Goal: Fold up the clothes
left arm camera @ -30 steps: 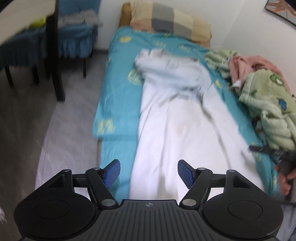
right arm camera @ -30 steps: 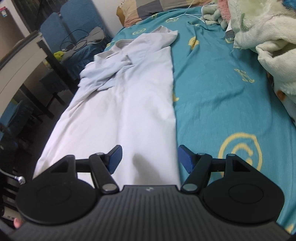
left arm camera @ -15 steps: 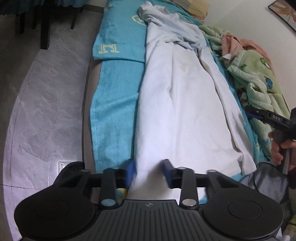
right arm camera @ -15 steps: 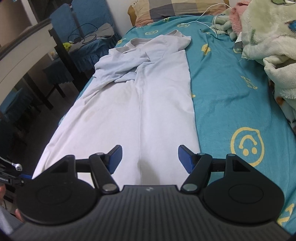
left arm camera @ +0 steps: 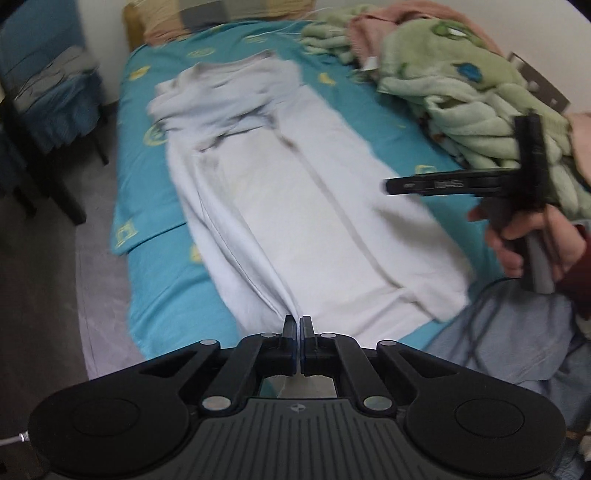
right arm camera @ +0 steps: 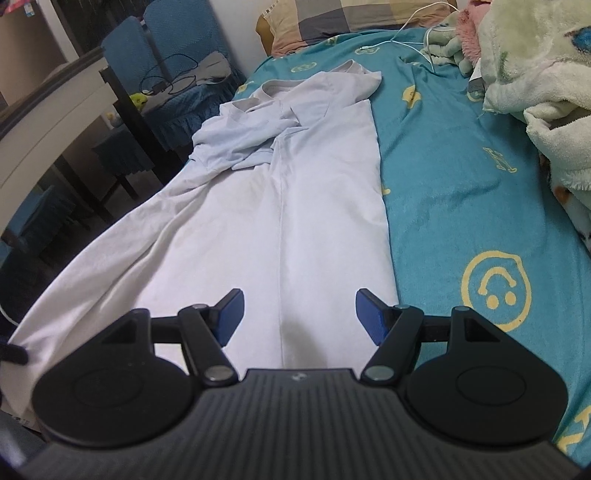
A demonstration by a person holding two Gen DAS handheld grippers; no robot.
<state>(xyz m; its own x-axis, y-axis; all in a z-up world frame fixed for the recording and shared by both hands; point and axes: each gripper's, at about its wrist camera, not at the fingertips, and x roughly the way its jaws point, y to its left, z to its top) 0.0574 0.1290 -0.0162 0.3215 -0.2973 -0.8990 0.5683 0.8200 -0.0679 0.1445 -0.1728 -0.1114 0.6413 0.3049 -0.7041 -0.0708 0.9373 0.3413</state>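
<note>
A long white garment lies stretched along the teal bed sheet, its crumpled top toward the pillow. My left gripper is shut on the garment's near hem, and the cloth rises in a ridge toward the pads. In the right wrist view the same garment runs away from me. My right gripper is open and empty just above the garment's near end. The right gripper also shows in the left wrist view, held by a hand at the right.
A pile of green and pink blankets fills the bed's right side. A checked pillow lies at the head, with a white cable beside it. Blue covered chairs and a white table stand left of the bed.
My left gripper has closed from open onto the garment's near hem and lifted it slightly. The right gripper has stayed open over the garment's near end.
</note>
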